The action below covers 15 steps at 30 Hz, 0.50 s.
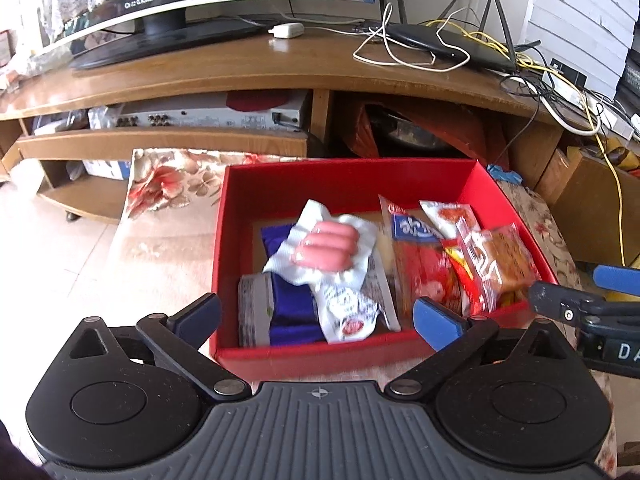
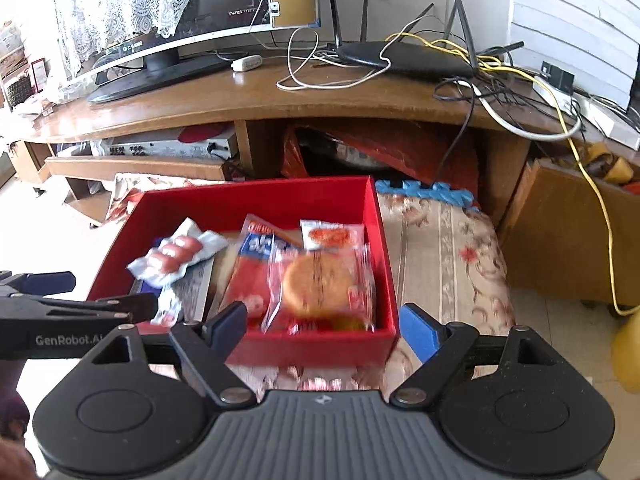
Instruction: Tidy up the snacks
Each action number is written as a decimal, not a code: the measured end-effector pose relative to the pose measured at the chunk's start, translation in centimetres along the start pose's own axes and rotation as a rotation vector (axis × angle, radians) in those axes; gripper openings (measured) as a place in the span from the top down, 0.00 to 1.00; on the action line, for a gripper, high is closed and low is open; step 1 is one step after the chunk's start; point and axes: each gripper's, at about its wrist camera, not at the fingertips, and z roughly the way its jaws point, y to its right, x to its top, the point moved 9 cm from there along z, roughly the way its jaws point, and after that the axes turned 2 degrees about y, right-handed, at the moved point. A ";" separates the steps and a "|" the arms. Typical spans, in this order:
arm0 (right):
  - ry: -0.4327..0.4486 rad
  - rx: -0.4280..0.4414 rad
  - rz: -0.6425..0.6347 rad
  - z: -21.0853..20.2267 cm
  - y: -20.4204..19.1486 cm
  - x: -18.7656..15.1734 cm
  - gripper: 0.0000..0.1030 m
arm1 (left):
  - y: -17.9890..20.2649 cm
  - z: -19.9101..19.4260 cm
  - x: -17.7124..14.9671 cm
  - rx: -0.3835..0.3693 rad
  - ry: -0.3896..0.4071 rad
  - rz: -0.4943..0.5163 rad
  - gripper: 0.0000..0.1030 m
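A red box [image 1: 348, 180] on a floral cloth holds several snacks. A white pack of pink sausages [image 1: 324, 248] lies on a blue packet [image 1: 288, 308] at its left. To the right are a red and blue packet [image 1: 420, 268], a small white and red sachet [image 1: 448, 216] and a clear-wrapped round cake [image 1: 504, 264]. My left gripper [image 1: 318, 316] hangs open over the box's near wall, nothing between its pads. My right gripper [image 2: 324, 322] is open too, empty, near the red box [image 2: 256, 200] front right corner, just before the cake [image 2: 320, 280] and the sausages [image 2: 176, 256].
A wooden TV stand [image 1: 240, 76] rises behind the box, carrying a monitor [image 1: 160, 20], a router [image 1: 448, 46] and tangled cables [image 1: 560, 92]. The floral cloth [image 2: 448, 264] stretches right of the box. Pale floor [image 1: 52, 240] lies to the left.
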 end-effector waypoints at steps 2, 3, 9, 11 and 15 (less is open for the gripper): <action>-0.004 0.005 0.008 -0.5 0.0 -0.6 0.21 | 0.0 -0.4 -0.5 -0.002 0.004 0.001 0.00; -0.007 0.006 0.013 -0.7 -0.1 -1.0 0.21 | 0.0 -0.7 -0.7 -0.001 0.009 0.001 0.00; -0.026 0.007 0.021 -1.6 -0.2 -2.8 0.20 | -0.1 -1.5 -2.5 0.021 0.003 0.005 0.00; -0.037 0.009 0.022 -1.8 -0.3 -3.5 0.20 | 0.0 -1.8 -3.0 0.029 0.001 0.017 0.00; -0.044 0.016 0.021 -2.3 -0.6 -4.4 0.20 | 0.4 -2.3 -3.8 0.054 0.009 0.050 0.00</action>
